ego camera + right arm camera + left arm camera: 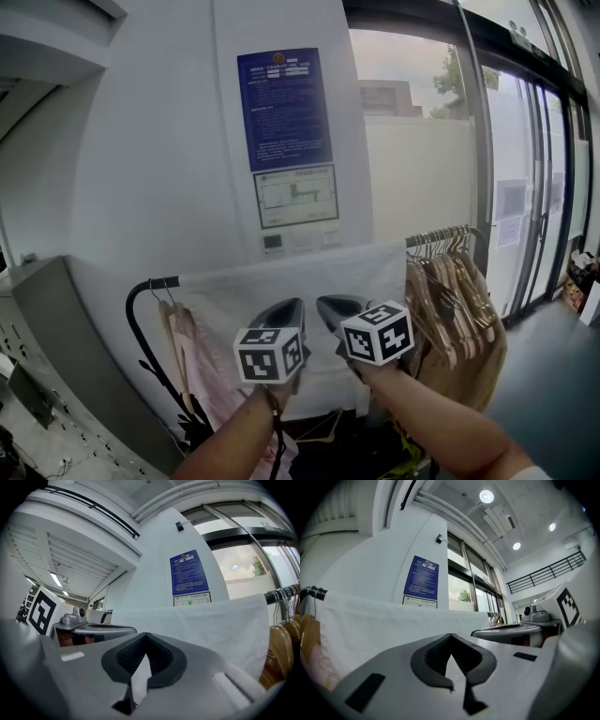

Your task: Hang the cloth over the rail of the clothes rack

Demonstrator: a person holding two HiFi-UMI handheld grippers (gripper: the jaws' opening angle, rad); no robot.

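Note:
A white cloth (281, 286) hangs spread over the black rail (161, 281) of the clothes rack, between the rail's left bend and the hangers. Both grippers are held side by side just in front of the cloth, pointing at it. My left gripper (298, 305) has its jaws closed tip to tip, with nothing seen clamped between them. My right gripper (324, 302) looks the same. In the left gripper view the cloth (384, 625) fills the background behind the closed tips (451, 635). In the right gripper view the cloth (211, 620) does too, behind the tips (146, 635).
Several wooden hangers (452, 291) crowd the right end of the rail. A pink garment (202, 366) hangs at its left end. A blue notice (284, 108) is on the white wall behind. Glass doors (534, 187) stand at right and a grey counter (56, 356) at left.

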